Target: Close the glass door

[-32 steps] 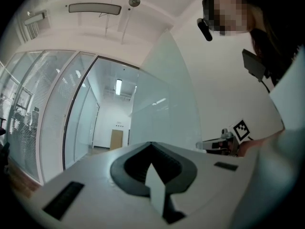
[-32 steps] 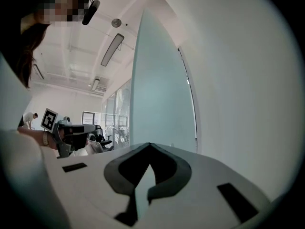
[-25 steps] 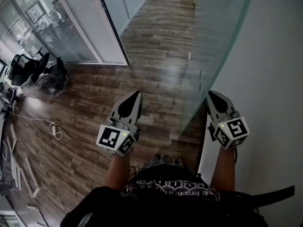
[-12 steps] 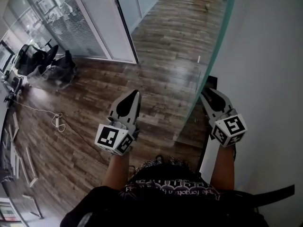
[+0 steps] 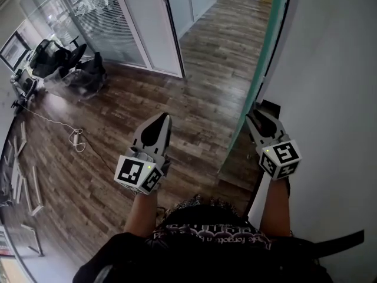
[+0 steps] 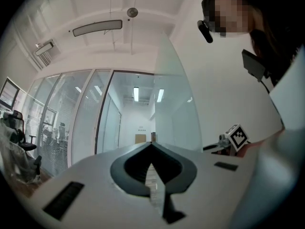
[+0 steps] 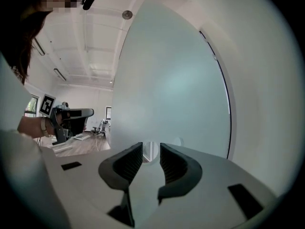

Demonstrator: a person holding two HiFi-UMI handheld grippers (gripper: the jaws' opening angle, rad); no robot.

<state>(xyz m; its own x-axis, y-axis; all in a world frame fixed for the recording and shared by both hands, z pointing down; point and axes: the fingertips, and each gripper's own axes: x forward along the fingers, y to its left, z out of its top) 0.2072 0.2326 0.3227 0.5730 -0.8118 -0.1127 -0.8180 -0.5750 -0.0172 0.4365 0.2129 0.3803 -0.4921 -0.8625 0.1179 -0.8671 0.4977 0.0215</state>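
Now the right tool (image 5: pixel 255 114), its jaws just opening wide, straddles the edge of the glass door (image 5: pixel 262 63) by the white wall (image 5: pixel 330 69), pads clear of it. The left tool (image 5: pixel 161 119) is pinched closed and empty.

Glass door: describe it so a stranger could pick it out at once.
Find the white wall on the right. The glass door stands beside it, angled out over the wood floor. Unlike the framed partitions with blinds on the left, it is a bare pane with a greenish edge.
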